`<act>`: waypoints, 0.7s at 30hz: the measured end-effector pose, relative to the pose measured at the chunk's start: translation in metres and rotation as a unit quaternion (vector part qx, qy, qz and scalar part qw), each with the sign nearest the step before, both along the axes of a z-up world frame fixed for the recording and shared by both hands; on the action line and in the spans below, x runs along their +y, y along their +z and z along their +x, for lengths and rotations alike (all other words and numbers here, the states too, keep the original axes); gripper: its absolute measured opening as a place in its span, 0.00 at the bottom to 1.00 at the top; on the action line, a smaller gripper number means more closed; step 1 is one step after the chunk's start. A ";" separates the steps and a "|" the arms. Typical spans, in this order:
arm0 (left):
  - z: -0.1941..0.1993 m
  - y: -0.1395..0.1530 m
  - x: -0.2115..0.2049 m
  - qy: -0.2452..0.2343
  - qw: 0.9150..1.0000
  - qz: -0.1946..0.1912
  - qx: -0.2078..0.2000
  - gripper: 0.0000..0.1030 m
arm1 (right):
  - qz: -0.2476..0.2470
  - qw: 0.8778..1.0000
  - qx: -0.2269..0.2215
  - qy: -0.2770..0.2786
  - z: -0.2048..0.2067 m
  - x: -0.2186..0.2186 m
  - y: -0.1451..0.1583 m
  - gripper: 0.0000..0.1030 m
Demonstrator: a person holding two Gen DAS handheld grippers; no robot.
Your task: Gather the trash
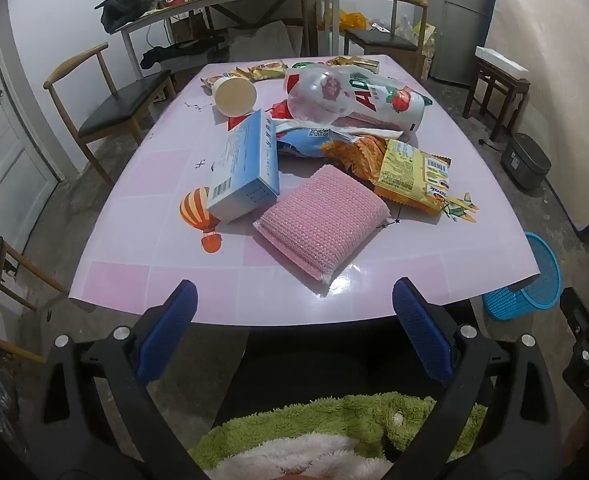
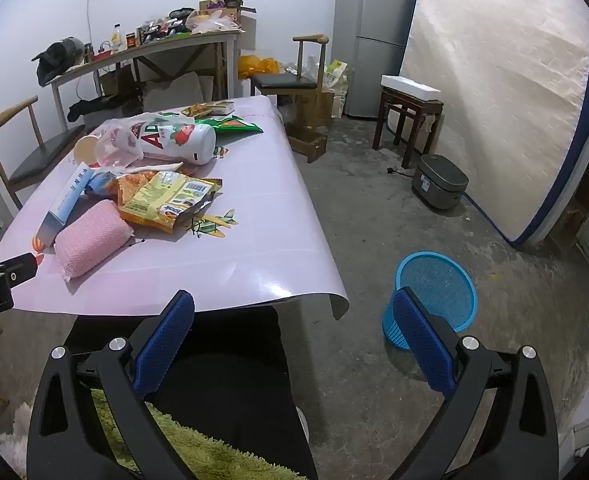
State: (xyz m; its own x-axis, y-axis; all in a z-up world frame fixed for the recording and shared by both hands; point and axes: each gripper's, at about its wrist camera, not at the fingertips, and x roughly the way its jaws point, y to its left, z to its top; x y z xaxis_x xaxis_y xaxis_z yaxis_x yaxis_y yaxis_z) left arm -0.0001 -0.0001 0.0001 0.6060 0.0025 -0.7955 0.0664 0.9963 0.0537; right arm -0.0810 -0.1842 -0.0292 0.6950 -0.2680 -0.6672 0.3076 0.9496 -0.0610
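On the table (image 1: pixel 142 240) the trash lies uncollected (sponge (image 1: pixel 322 224), box (image 1: pixel 244 168), wrappers (image 1: pixel 410 172), bottle (image 1: pixel 358 100)), bin (image 2: pixel 434 292) on the floor apparently empty, left gripper (image 1: pixel 294 336) and right gripper (image 2: pixel 294 344) both spread wide, grasping nothing.

The pink table (image 1: pixel 142 280) is seen from its near edge, angled downward; rightward, the blue basket (image 2: pixel 434 292) is shared, seemingly closer.

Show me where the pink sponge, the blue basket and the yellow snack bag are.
pink sponge (image 1: pixel 321 219), left wrist view, middle of its top face
blue basket (image 2: pixel 438 280), right wrist view, inner mesh wall
yellow snack bag (image 2: pixel 170 196), right wrist view, middle of its printed front
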 end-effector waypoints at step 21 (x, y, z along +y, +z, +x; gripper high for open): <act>0.002 -0.006 0.002 0.000 1.000 -0.003 0.005 0.91 | 0.003 1.000 0.004 -0.001 0.001 -0.002 -0.002 0.94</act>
State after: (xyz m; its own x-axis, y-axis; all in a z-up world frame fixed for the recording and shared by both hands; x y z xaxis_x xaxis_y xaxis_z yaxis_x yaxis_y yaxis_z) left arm 0.0023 0.0015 -0.0062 0.5984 -0.0011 -0.8012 0.0661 0.9967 0.0480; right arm -0.0803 -0.1862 -0.0307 0.6897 -0.2651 -0.6738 0.3083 0.9495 -0.0581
